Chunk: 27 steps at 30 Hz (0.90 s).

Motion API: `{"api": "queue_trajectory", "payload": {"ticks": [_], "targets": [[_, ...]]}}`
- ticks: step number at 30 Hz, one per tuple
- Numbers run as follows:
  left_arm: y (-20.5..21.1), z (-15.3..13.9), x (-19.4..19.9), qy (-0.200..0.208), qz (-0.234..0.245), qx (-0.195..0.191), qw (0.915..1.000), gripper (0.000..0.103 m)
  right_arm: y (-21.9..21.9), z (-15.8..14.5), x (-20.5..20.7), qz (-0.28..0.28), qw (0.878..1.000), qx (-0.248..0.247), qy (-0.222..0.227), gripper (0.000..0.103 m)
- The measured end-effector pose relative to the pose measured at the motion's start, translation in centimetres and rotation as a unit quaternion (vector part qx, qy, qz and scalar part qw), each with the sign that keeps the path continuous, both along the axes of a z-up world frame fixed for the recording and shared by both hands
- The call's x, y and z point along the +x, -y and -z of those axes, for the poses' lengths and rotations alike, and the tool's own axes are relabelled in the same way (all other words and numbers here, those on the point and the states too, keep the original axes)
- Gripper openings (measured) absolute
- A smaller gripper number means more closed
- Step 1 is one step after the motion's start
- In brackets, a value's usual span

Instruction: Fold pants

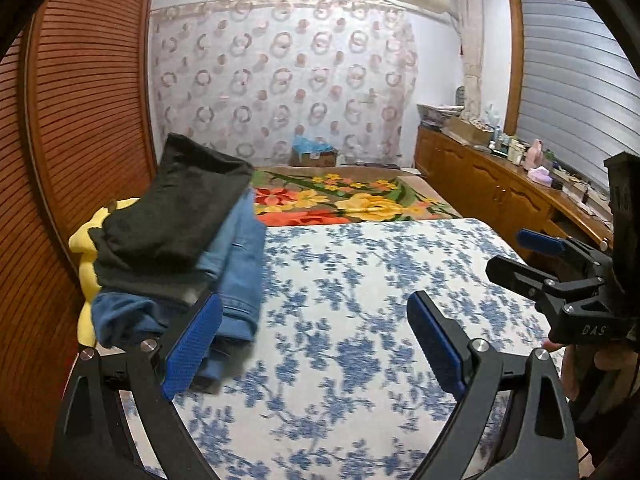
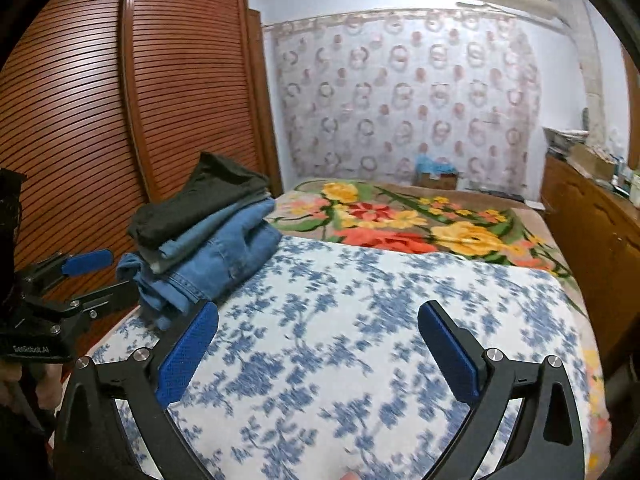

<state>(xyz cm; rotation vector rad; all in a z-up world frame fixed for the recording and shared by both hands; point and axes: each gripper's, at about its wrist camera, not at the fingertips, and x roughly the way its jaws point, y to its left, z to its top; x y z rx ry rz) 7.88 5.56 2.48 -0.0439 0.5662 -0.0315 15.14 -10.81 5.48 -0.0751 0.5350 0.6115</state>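
A stack of folded pants lies at the left edge of the bed: a dark grey pair (image 1: 172,216) on top, blue jeans (image 1: 240,264) under it, something yellow (image 1: 84,268) at the bottom. My left gripper (image 1: 316,312) is open just right of the stack, with only the sheet between its fingers. My right gripper (image 2: 320,316) is open too, over the bare sheet, and holds nothing. In the right wrist view the stack (image 2: 200,220) sits to the upper left, with the left gripper (image 2: 116,274) beside it. In the left wrist view the right gripper (image 1: 512,254) shows at the right edge.
The bed has a blue-flowered white sheet (image 1: 360,280) with a bright floral blanket (image 1: 340,200) beyond it. A louvred wooden wardrobe (image 1: 80,120) stands close on the left. A cluttered wooden sideboard (image 1: 480,184) runs along the right. A cardboard box (image 1: 314,156) sits by the far curtain.
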Motion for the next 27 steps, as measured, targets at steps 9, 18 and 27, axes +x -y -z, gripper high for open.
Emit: {"api": "queue_trajectory", "payload": {"ticks": [9, 18, 27], "targets": [[3.4, -0.8, -1.0, 0.001, 0.015, -0.002, 0.9999, 0.094, 4.2, -1.7, -4.0, 0.045, 0.999, -0.003, 0.014, 0.100], [5.8, -2.7, -1.5, 0.013, 0.023, 0.006, 0.9996, 0.094, 7.2, -3.7, -6.0, 0.062, 0.998, 0.004, 0.027, 0.100], [6.2, -4.7, -3.0, 0.040, 0.029, 0.016, 0.9987, 0.094, 7.8, -4.2, -6.9, 0.069, 0.997, 0.019, 0.040, 0.100]]}}
